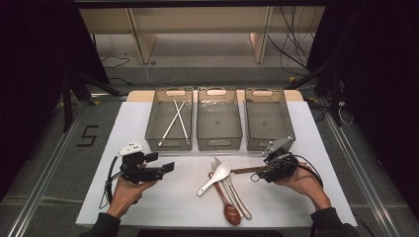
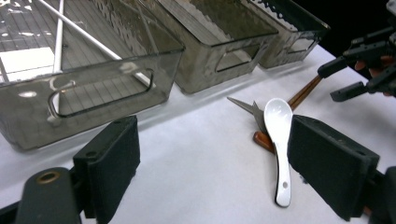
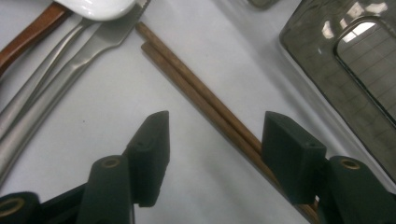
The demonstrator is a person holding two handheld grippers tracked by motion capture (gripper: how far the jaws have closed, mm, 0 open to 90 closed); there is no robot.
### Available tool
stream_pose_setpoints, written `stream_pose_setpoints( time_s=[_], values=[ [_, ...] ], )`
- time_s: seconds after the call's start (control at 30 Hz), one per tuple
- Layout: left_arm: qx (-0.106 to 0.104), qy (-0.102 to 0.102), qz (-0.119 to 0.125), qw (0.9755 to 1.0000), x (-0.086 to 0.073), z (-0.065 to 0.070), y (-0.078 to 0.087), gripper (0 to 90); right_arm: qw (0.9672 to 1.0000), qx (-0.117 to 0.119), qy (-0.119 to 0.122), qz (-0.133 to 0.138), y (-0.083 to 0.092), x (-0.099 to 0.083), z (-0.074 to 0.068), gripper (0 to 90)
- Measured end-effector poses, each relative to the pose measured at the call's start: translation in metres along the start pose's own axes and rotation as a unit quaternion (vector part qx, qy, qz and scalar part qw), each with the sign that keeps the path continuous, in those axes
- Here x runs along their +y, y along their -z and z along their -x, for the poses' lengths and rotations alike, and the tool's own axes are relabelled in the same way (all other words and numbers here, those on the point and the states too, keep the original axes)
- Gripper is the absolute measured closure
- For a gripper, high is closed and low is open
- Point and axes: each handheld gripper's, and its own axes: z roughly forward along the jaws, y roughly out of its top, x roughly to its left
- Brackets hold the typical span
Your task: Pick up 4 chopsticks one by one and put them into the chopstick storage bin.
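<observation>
R gripper (image 3: 212, 154) jaws partway open w/ brown chopsticks (image 3: 201, 88) between them on the table, can't tell if pads touch, sticks' near end hidden under R pad, L gripper (image 2: 212, 168) wide open, empty, near white spoon (image 2: 279, 140), fork (image 3: 56, 84) mostly under spoon

The high view looks forward and down from above the person's side, taking in the whole white surface (image 1: 148, 197) with three bins in a far row. The left gripper view sits low and close, looking past its tool's (image 2: 212, 163) jaws toward the white spoon (image 2: 279, 140) and the bins. The right gripper view looks steeply down, very near the brown chopsticks (image 3: 205, 93). All three views share the cutlery pile at the surface's middle.
</observation>
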Motion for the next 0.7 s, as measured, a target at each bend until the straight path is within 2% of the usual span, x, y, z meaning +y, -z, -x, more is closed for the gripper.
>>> stream_pose_setpoints(
  time_s=[0.17, 0.47, 0.7],
  values=[
    [-0.002, 0.007, 0.003, 1.0, -0.007, 0.001, 0.002, 16.5, 0.9999, -0.003, 0.012, -0.012, -0.005, 0.0, 0.0, 45.6],
    [-0.001, -0.002, 0.006, 1.0, -0.014, 0.005, 0.005, 16.4, 0.9994, -0.011, 0.016, -0.029, -0.017, -0.002, 0.005, 48.0],
    [-0.001, 0.002, 0.003, 1.0, -0.016, 0.004, 0.005, 16.4, 0.9993, -0.015, 0.025, -0.025, -0.021, -0.005, 0.008, 49.0]
  ],
)
